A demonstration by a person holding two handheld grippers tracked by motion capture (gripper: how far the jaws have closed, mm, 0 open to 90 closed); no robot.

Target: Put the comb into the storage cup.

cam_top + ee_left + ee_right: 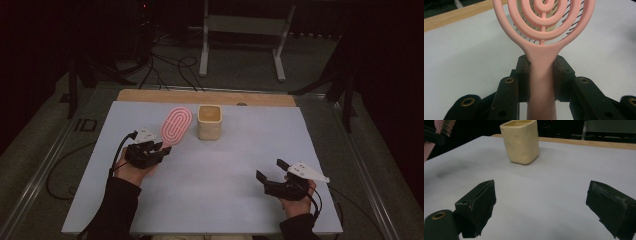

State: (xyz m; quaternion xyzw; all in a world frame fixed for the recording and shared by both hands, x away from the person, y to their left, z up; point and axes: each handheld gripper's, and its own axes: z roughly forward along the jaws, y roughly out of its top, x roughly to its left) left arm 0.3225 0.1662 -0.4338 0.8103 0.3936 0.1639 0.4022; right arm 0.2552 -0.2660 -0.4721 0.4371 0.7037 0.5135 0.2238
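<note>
Cup (209,122) beside gripped hairbrush (176,125)

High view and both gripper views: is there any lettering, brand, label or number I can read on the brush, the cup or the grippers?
"ID": pale marking on the dark frame left of the white table; it reads roughly so, too small to be sure.
Pink hairbrush, held by the left gripper: no text.
Cream cup: no text.
Right gripper: no text.
</note>
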